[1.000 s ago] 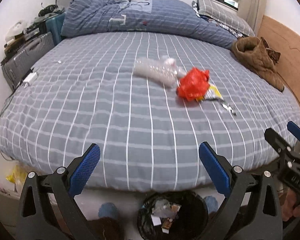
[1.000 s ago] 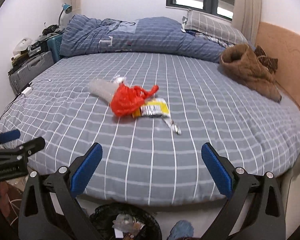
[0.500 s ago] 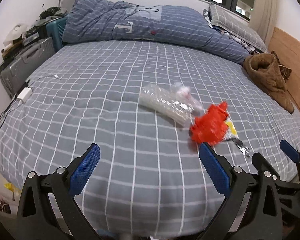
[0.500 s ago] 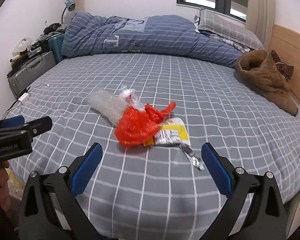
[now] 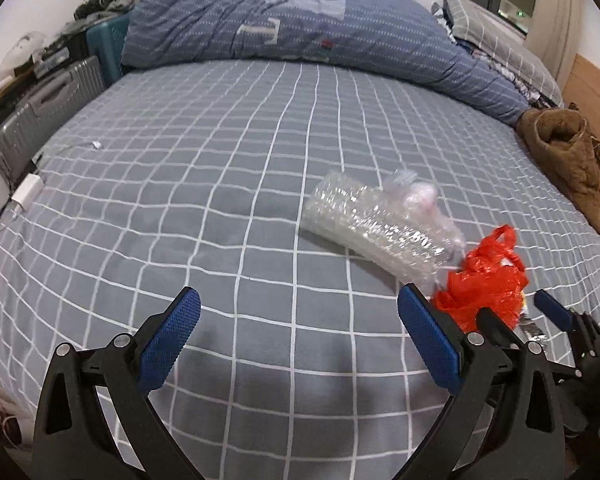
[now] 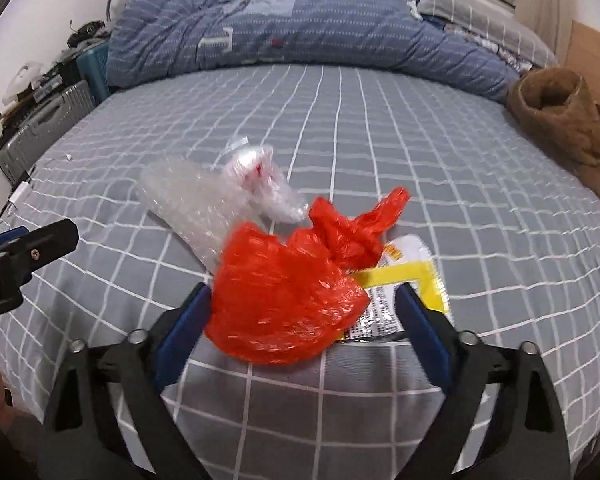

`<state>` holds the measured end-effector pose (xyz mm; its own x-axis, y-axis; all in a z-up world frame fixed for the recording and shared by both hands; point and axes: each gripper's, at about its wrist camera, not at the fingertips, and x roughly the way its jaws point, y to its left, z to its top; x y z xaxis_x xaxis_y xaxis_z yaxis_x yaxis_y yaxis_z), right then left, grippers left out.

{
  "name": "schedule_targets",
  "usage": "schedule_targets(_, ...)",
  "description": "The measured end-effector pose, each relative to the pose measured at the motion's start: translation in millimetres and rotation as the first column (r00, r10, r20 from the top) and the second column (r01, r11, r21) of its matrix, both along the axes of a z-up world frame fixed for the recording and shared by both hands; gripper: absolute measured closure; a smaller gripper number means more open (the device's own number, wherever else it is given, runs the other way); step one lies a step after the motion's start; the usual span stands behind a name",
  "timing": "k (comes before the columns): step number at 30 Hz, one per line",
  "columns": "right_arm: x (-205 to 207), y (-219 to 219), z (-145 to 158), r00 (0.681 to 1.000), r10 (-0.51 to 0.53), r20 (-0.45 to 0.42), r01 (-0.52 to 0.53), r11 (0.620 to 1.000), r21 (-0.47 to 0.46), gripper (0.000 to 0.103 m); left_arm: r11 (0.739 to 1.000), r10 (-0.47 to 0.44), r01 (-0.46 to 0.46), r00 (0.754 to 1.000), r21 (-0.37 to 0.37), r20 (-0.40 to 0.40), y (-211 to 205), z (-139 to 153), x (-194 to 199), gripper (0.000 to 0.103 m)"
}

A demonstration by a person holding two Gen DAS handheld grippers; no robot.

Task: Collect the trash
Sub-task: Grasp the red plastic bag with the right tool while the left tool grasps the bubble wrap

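Handling: you have a light, soft, slippery red plastic bag (image 6: 284, 300); I judge it will crumple, so pinch its bunched middle.
Look: crinkled, glossy, knotted handles trailing right.
Place: on the bed (image 6: 380, 140), against the bubble wrap (image 6: 188, 200) and over a yellow wrapper (image 6: 412, 276).
Right gripper (image 6: 300, 320): your jaws are closing, bag between them, not yet pinched.
Left gripper (image 5: 300, 344): wide apart, holding nothing.

Red plastic bag (image 6: 284, 300), clear bubble wrap (image 5: 364, 224), yellow-and-white wrapper (image 6: 408, 276), grey white-checked bedsheet (image 5: 180, 184), blue striped duvet (image 5: 300, 28)
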<state>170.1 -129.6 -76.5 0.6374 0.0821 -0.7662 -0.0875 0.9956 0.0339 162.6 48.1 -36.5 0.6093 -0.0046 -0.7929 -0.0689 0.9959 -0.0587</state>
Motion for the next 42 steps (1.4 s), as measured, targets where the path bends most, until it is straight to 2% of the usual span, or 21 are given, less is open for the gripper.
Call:
schedule_targets(5, 12.2, 2.5, -14.7, 0.999, 0.023, -0.047, -0.023, 1.0, 0.004, 0.045, 1.0, 0.006, -0.006, 1.0, 0.01, -0.018, -2.3, -10.8, 11.9, 0.006)
schedule_targets(7, 13.9, 1.5, -16.2, 0.998, 0.038, -0.058, -0.037, 0.999, 0.022, 0.07, 1.0, 0.014, -0.014, 1.0, 0.009, -0.014, -4.6, -12.0, 15.4, 0.006)
schedule_targets(10, 11.8, -0.4, -13.6, 0.996, 0.058, -0.062, -0.055, 0.998, 0.037, 0.084, 1.0, 0.001, -0.001, 1.0, 0.02, -0.008, -17.1, -12.1, 21.6, 0.006)
schedule_targets(17, -6.3, -31.4, 26.8, 0.998, 0.025, 0.059, -0.028, 0.998, 0.058, 0.087, 1.0, 0.003, -0.003, 1.0, 0.019, -0.009, -41.2, -17.1, 39.3, 0.006)
schedule_targets(21, -12.1, -57.5, 44.7, 0.992, -0.021, 0.125, 0.023, 1.0, -0.018, 0.087, 1.0, 0.018, -0.018, 1.0, 0.016, 0.003, -52.7, -15.6, 54.5, 0.006)
schedule_targets(26, -7.5, -85.4, 46.5, 0.99, -0.054, 0.13, 0.058, 0.998, -0.03, 0.087, 0.999, 0.036, -0.036, 0.999, 0.024, 0.008, -64.0, -17.5, 79.2, 0.006)
schedule_targets(31, 0.6, -103.4, 38.3, 0.991, -0.072, 0.109, 0.075, 0.997, -0.022, 0.087, 0.999, 0.054, -0.054, 0.997, -0.001, -0.053, -67.6, -41.3, 96.1, 0.008)
schedule_targets(34, 1.9, -105.3, 32.7, 0.992, -0.074, 0.099, 0.076, 0.997, -0.015, 0.087, 0.999, 0.047, -0.049, 0.995, -0.021, -0.085, -70.7, -55.1, 100.0, 0.012)
schedule_targets(36, 3.0, -105.5, 29.1, 0.993, -0.072, 0.091, 0.074, 0.997, -0.014, 0.087, 0.999, 0.029, -0.032, 0.994, -0.029, -0.104, -72.8, -62.8, 101.7, 0.024)
schedule_targets(40, 1.8, -106.0, 26.3, 0.994, -0.066, 0.09, 0.067, 0.998, -0.013, 0.087, 0.999, 0.019, -0.025, 0.992, -0.048, -0.121, -75.2, -71.1, 101.4, 0.034)
schedule_targets(42, 2.5, -106.9, 26.2, 0.994, -0.066, 0.089, 0.067, 0.998, -0.01, 0.087, 0.998, 0.011, -0.018, 0.992, -0.052, -0.122, -76.1, -72.9, 100.5, 0.043)
